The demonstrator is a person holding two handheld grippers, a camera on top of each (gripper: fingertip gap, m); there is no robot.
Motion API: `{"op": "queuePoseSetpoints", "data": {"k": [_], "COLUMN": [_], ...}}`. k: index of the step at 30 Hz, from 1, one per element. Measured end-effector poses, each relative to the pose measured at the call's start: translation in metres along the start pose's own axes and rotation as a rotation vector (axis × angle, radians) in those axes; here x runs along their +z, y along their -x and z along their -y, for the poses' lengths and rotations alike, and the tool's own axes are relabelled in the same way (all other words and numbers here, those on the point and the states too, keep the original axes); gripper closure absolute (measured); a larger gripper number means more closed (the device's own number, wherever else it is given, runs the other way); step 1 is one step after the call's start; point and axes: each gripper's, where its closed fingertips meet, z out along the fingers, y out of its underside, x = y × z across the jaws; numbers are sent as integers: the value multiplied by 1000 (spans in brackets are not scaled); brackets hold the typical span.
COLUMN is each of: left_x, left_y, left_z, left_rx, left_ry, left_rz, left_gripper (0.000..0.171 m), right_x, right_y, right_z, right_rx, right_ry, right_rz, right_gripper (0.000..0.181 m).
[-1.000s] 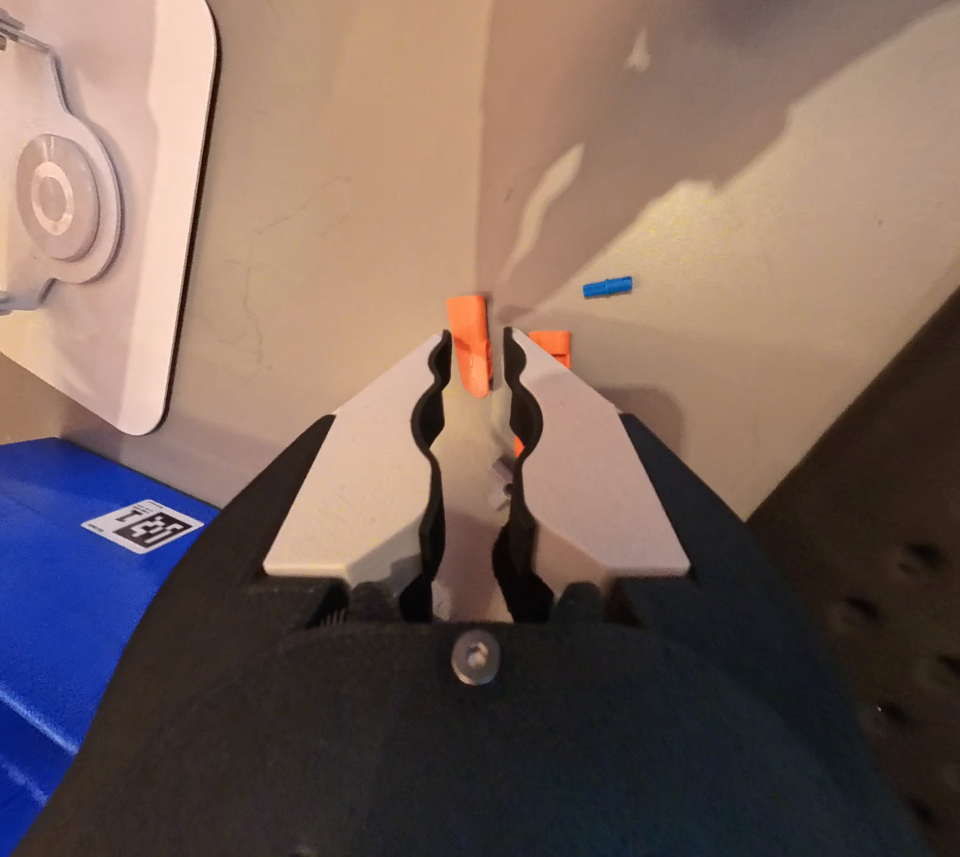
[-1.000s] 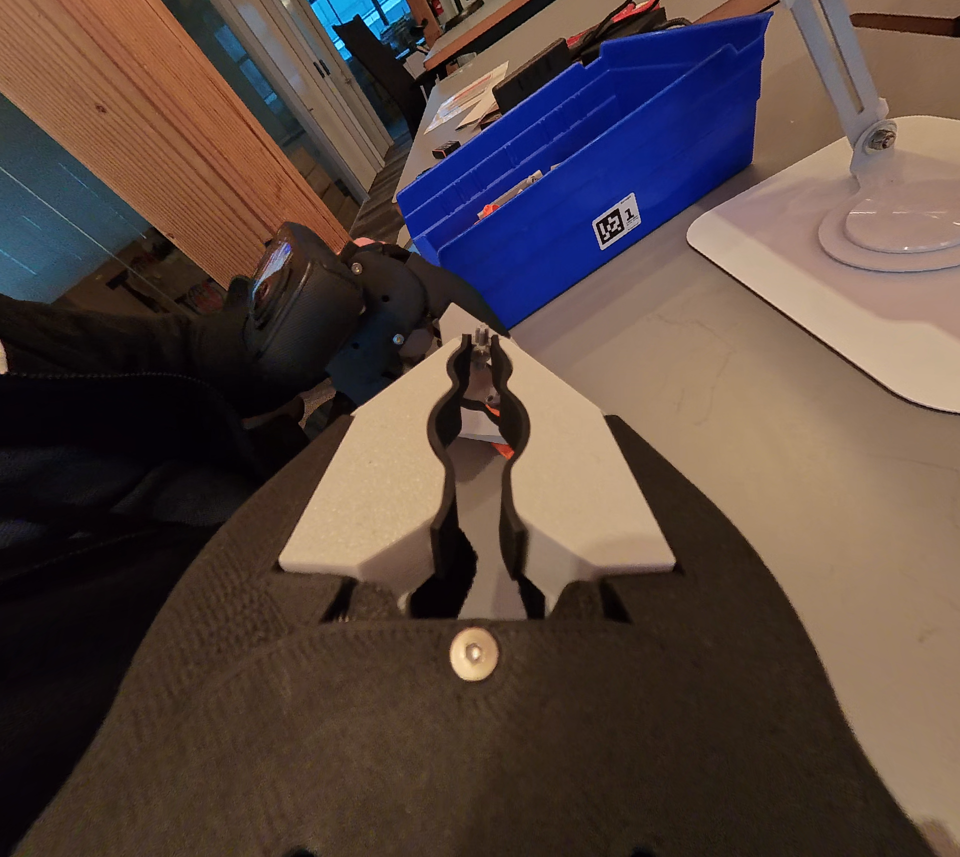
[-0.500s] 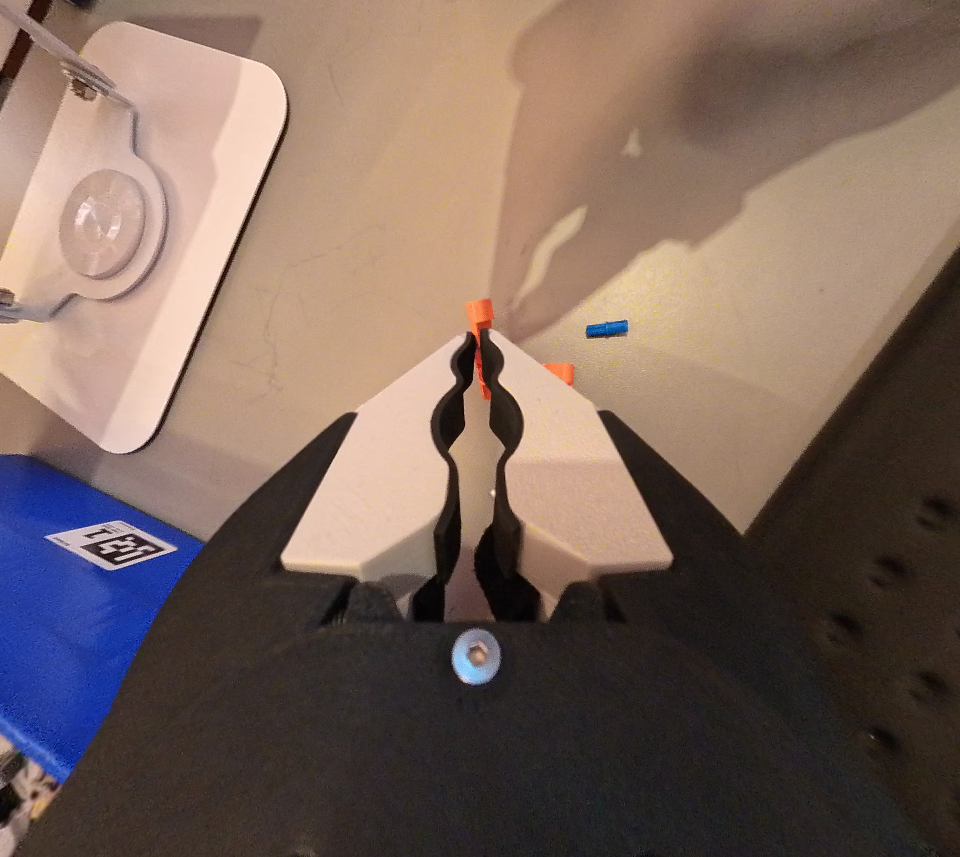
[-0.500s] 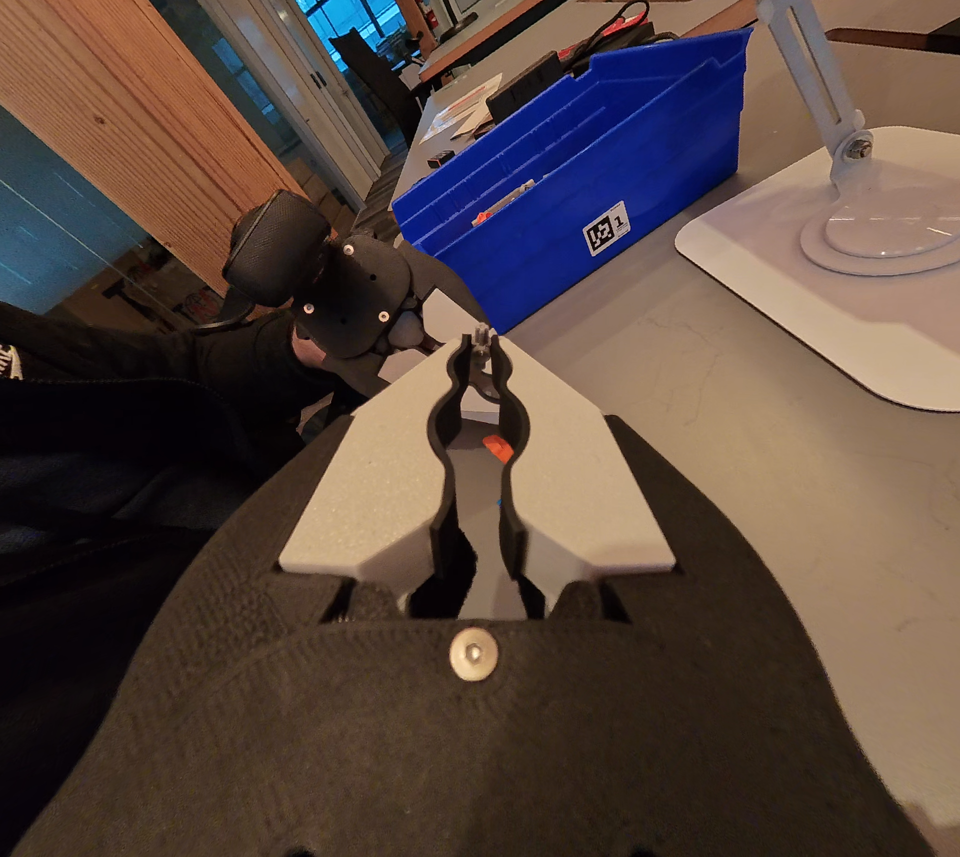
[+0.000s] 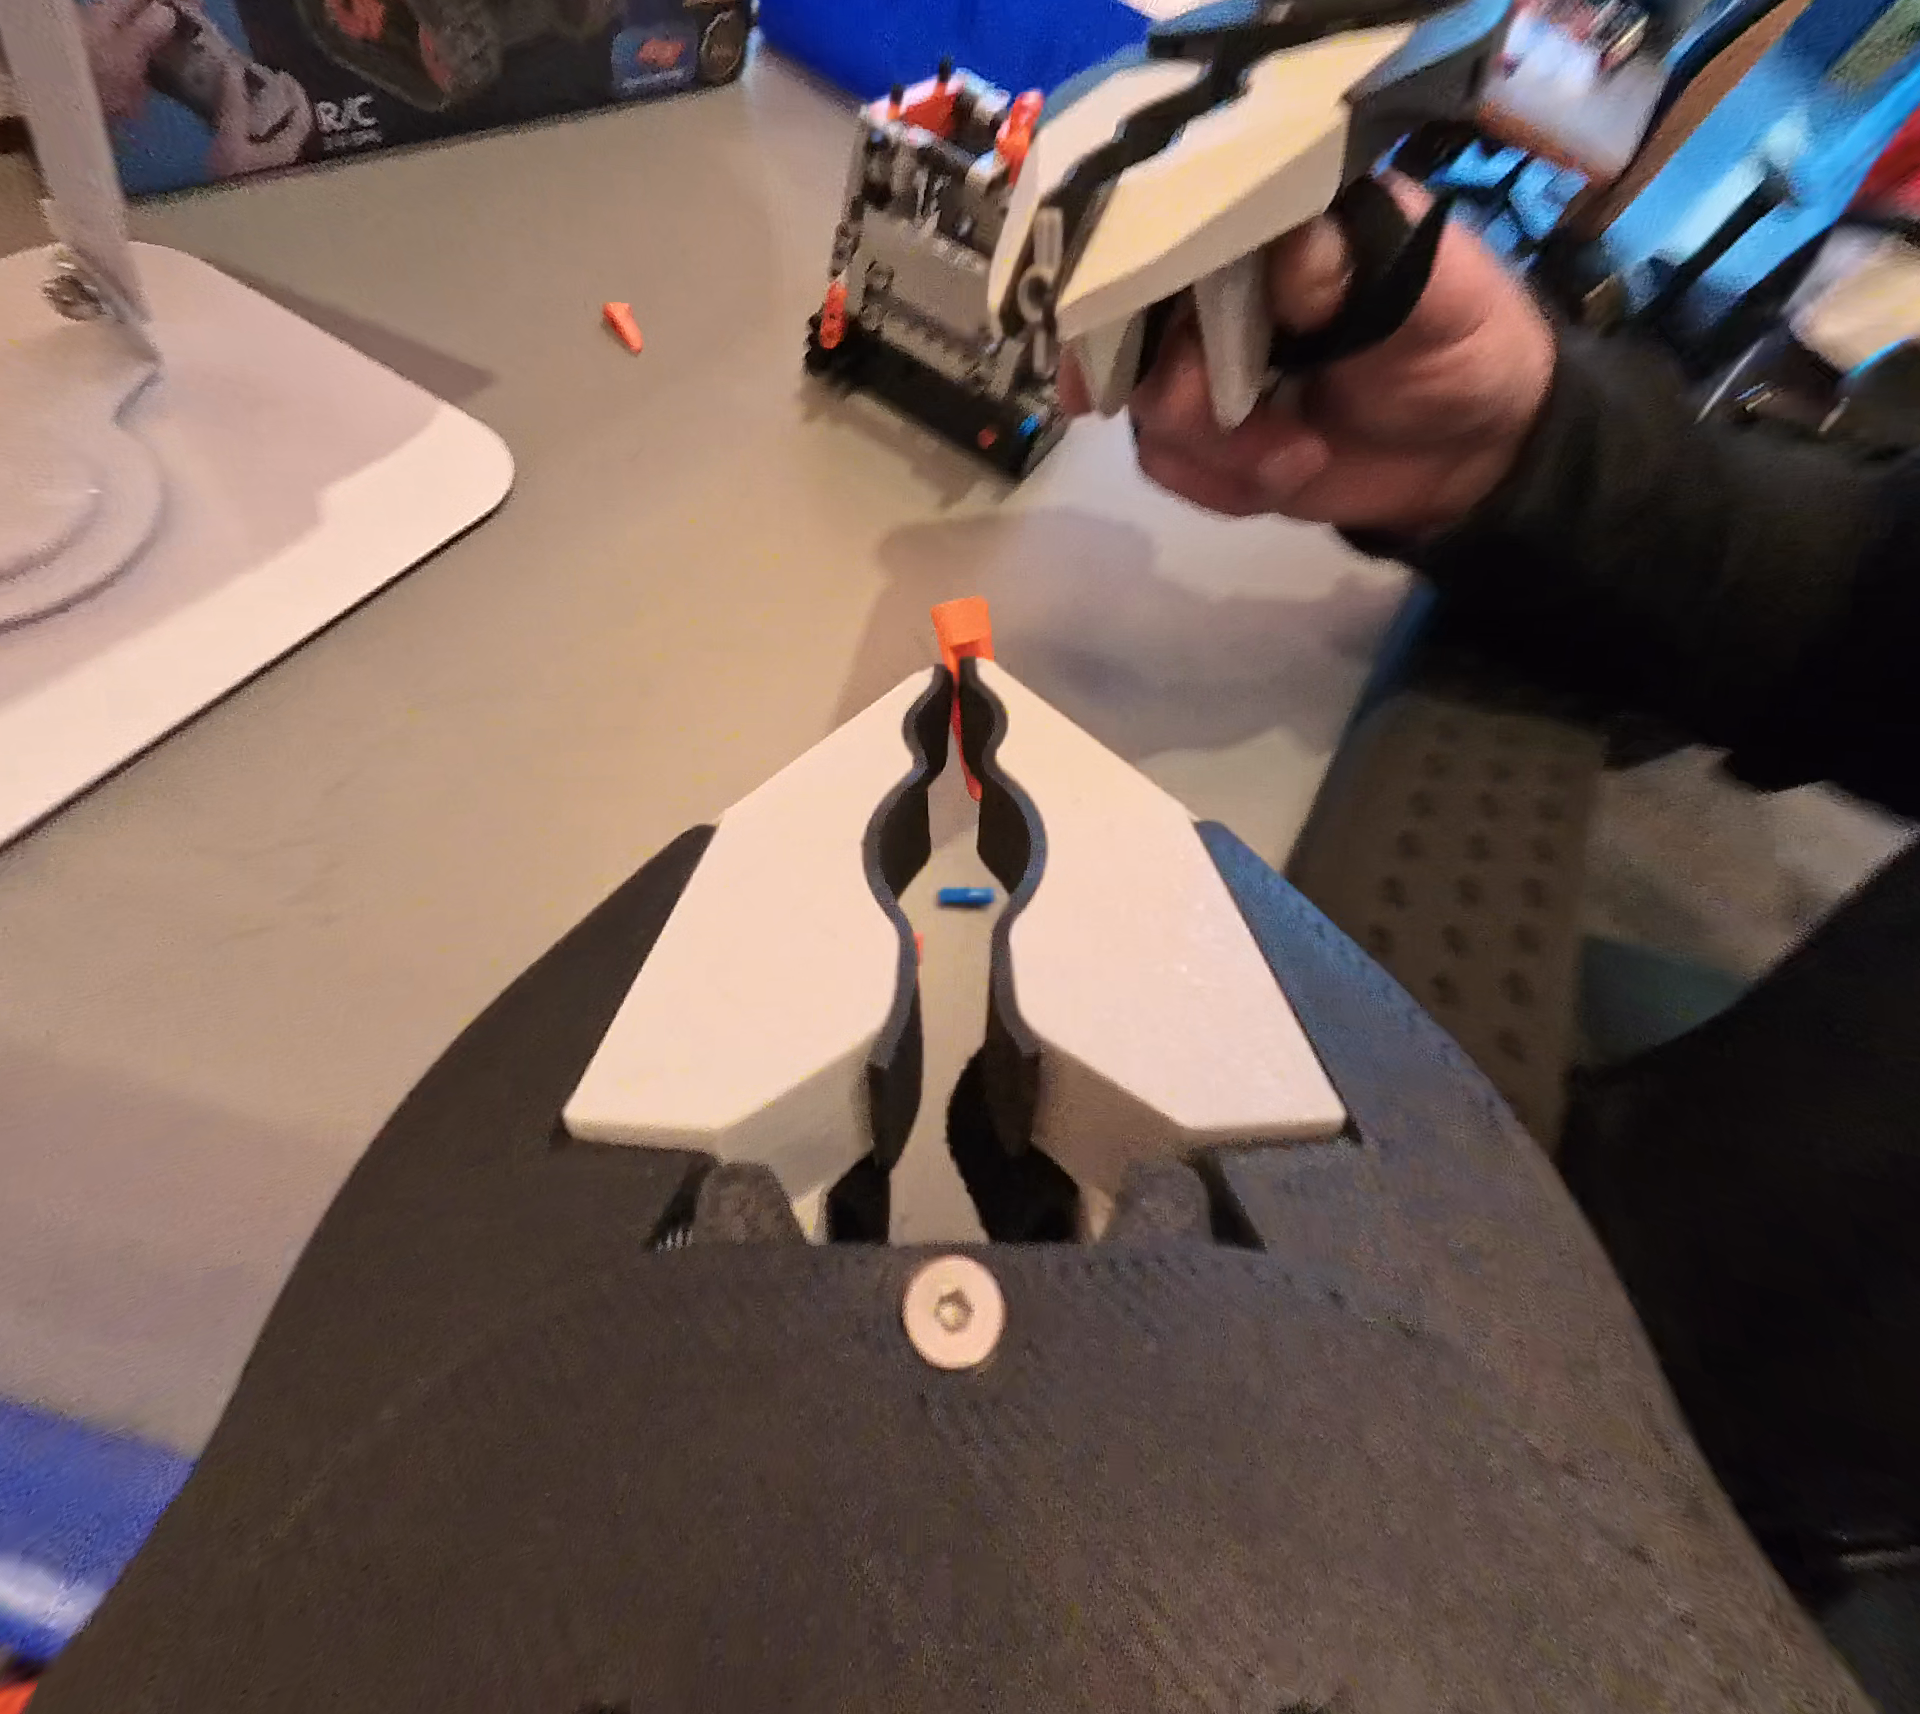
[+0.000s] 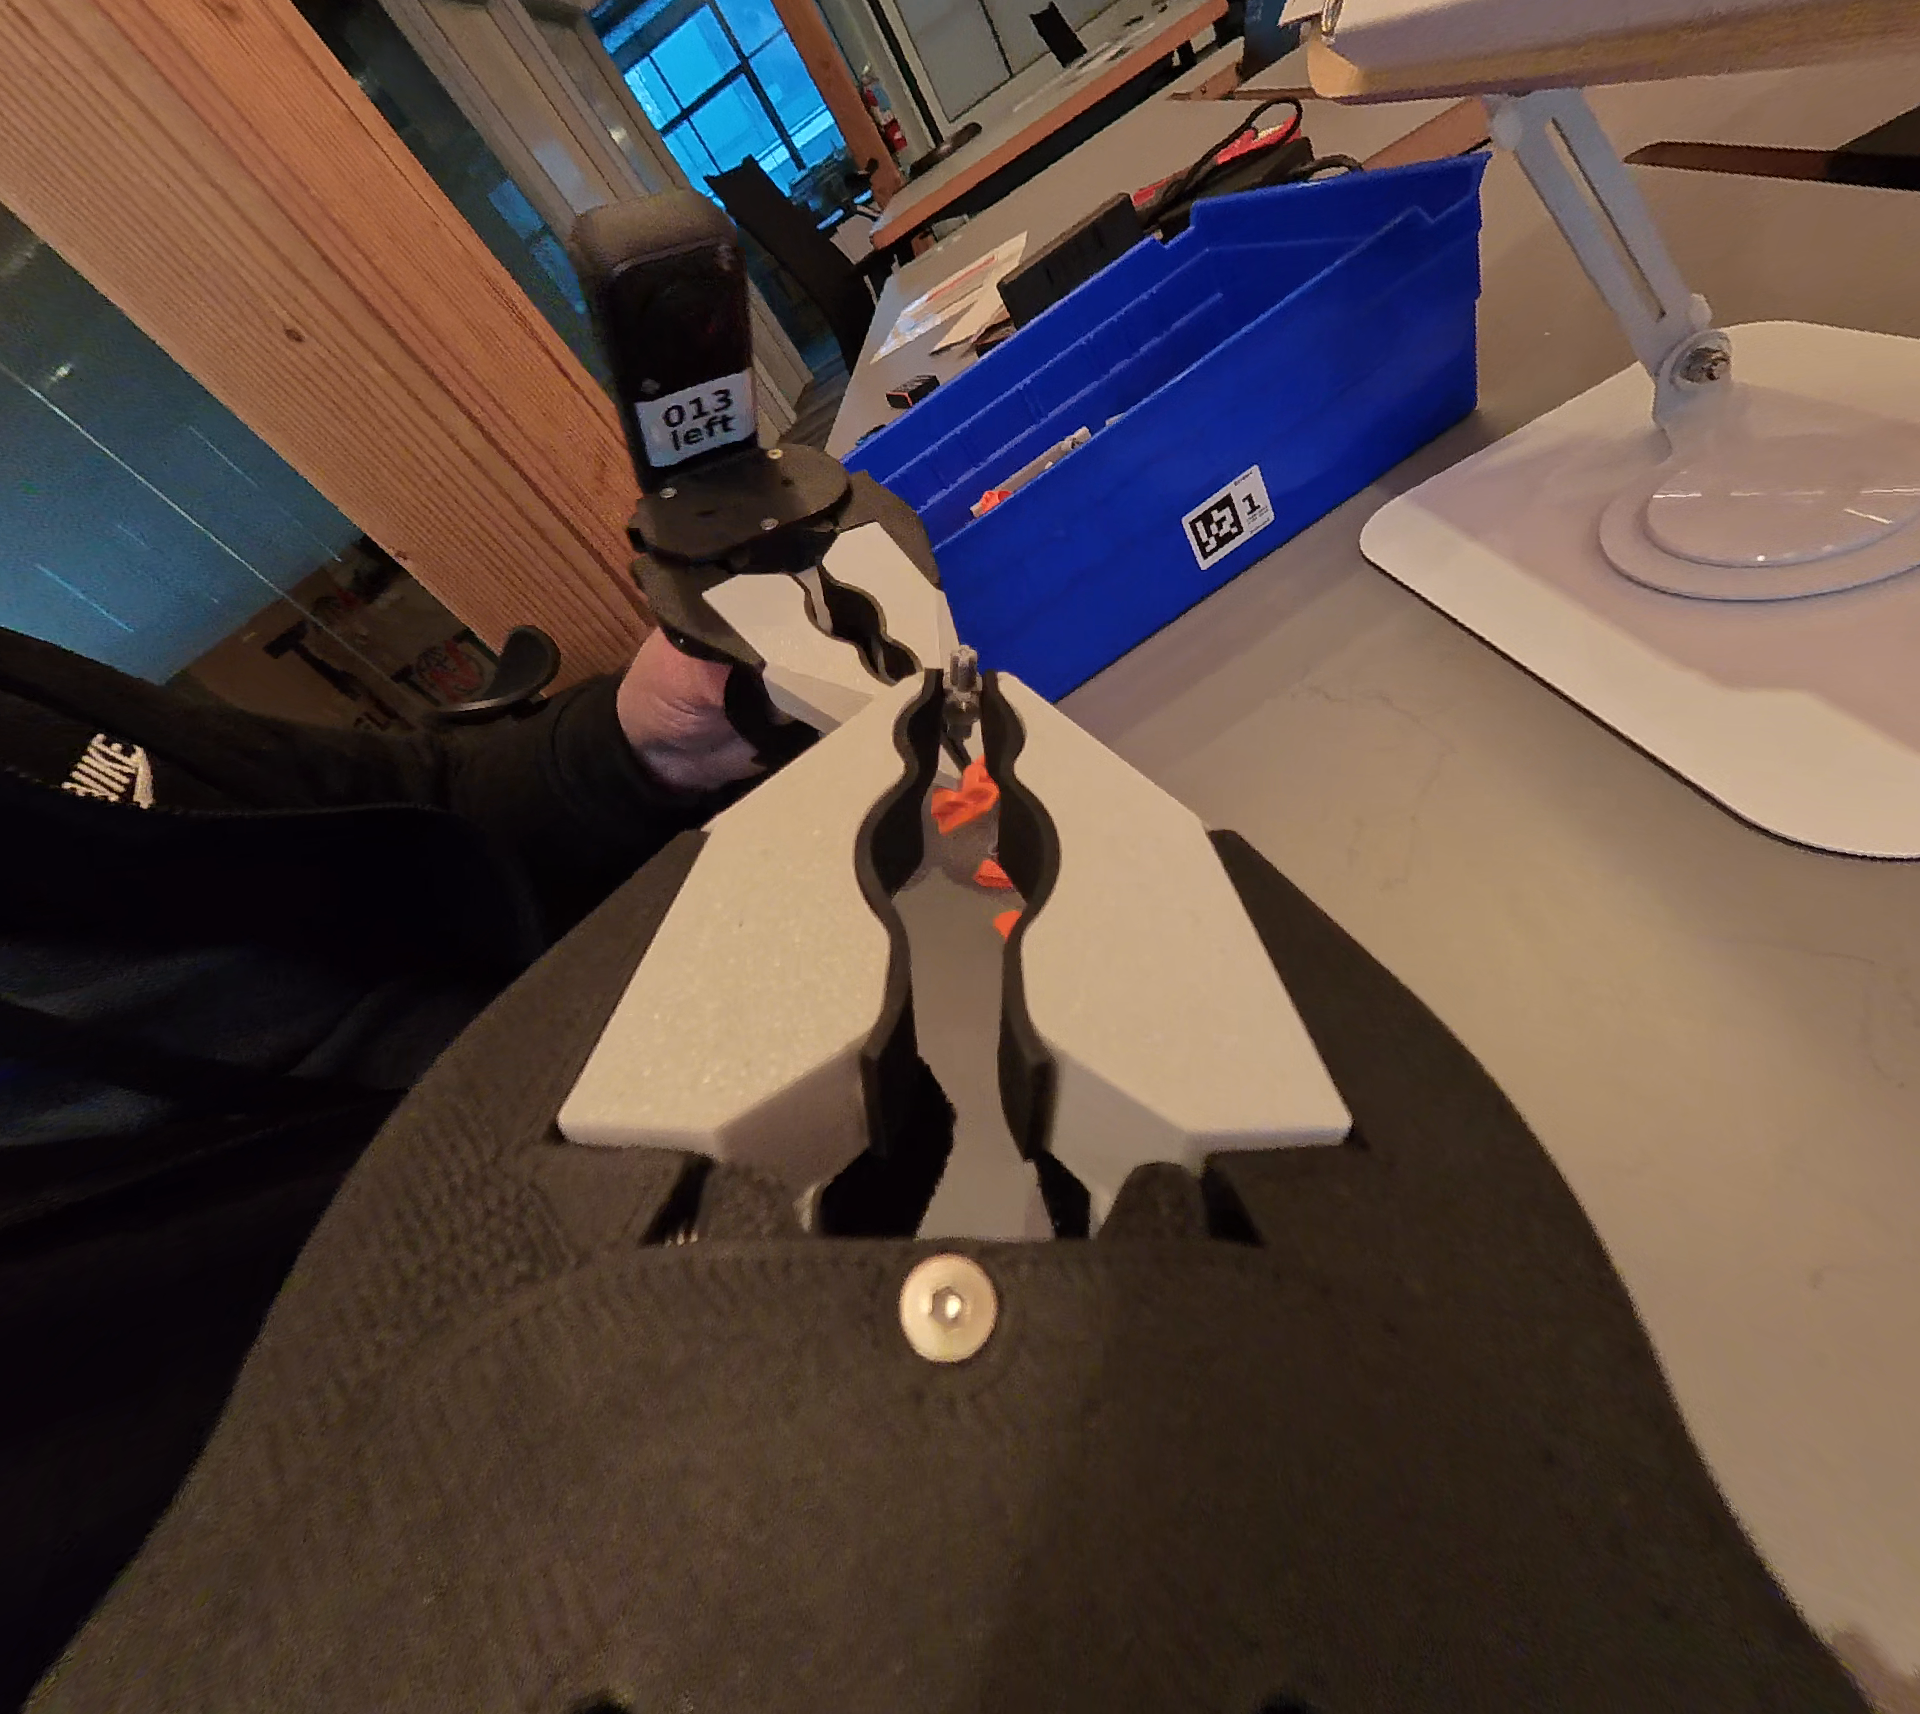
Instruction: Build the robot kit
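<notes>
The left gripper (image 5: 958, 677) pinches a small orange piece (image 5: 960, 630), whose blocky head juts past the fingertips above the grey table (image 5: 582, 656). The right gripper (image 6: 961, 690) clamps a small grey pin (image 6: 963, 677) at its tips, raised off the table.

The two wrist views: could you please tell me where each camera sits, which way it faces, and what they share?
Left wrist view: sits on the left hand-held gripper, shut on an orange piece; faces across the table to a brick model; the right hand shows.
Right wrist view: sits on the right hand-held gripper, pinching a small grey part; faces a blue bin.
Shared: the white stand base, and each shows the other gripper.
</notes>
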Motion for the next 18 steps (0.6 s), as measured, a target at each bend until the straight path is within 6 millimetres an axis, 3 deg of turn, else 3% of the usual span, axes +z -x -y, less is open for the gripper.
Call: {"op": "queuePoseSetpoints", "data": {"k": [10, 18], "left_x": [-8, -4], "left_y": [-4, 3], "left_z": [16, 12], "left_rx": [-104, -27], "left_ry": [-111, -56], "left_rz": [-74, 33], "left_gripper": [171, 171], "right_x": [-2, 0], "right_y": [4, 3], "right_z": [2, -1], "right_rx": [30, 41], "right_ry": [-20, -15], "right_rz": [35, 38], "right_gripper": [177, 177]}}
